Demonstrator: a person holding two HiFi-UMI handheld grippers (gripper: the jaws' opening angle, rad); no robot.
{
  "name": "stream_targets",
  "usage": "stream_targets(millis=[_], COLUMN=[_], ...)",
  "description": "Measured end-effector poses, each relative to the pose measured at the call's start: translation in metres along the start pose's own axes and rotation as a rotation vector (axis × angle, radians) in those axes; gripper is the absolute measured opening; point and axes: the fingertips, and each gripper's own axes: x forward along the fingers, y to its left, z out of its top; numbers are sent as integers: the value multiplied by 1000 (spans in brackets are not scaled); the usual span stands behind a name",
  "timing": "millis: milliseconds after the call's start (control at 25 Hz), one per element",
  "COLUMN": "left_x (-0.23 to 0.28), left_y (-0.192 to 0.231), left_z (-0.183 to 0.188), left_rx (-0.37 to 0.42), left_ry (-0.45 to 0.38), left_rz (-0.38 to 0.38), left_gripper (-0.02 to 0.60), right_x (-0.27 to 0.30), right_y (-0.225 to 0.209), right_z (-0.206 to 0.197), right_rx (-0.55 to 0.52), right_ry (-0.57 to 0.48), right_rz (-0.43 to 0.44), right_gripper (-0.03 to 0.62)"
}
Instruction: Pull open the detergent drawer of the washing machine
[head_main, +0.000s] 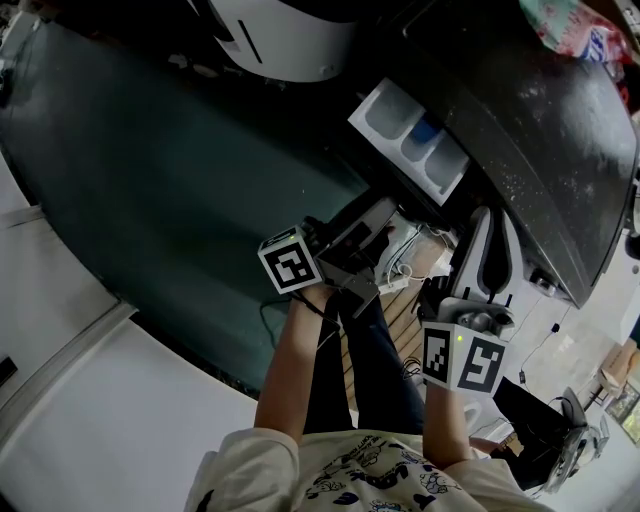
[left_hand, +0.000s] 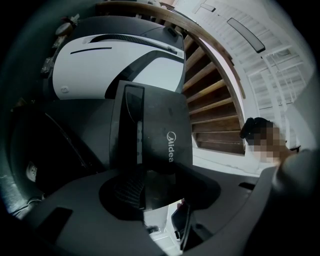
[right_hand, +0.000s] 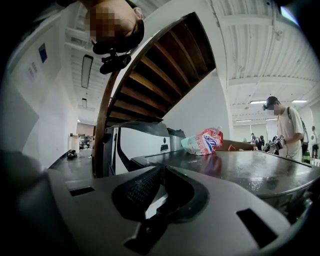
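Observation:
The washing machine (head_main: 540, 130) has a dark top. Its white detergent drawer (head_main: 415, 140) stands pulled out, compartments showing. My left gripper (head_main: 383, 222) reaches up to the drawer's dark front panel (head_main: 355, 240). In the left gripper view that panel (left_hand: 160, 135), marked Midea, runs down into my left gripper (left_hand: 155, 200), and the jaws stand wide around its near end. My right gripper (head_main: 488, 215) hovers by the machine's front edge. Its fingers meet at the tips with nothing in them. The right gripper view looks past my right gripper (right_hand: 157, 192) across the machine's top (right_hand: 240, 170).
A red and white detergent bag (right_hand: 202, 141) lies on the machine's top. A white and black appliance (head_main: 290, 35) stands beyond the drawer. A curved wooden staircase (left_hand: 210, 100) rises behind. Cables (head_main: 400, 270) lie on the floor by my legs (head_main: 370, 350). Another person (right_hand: 290, 125) stands far off.

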Motion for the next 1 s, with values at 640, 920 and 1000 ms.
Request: stream_targets(millis=[640,920,1000], left_x=[-44,-55,-58], left_y=[-17,-25,-27], left_z=[-7,-7,-7], left_rx=[-7,-11,-9], left_ry=[1,-1,-2], left_rz=[-2,-1,-5], left_gripper=[207,207,207], right_x=[-32,-38,-40], right_y=[31,42,43], right_z=[-2,1,1], right_rx=[-7,-7,-8], right_ry=[3,6,5], right_rz=[5,12,13], right_gripper=[41,41,41])
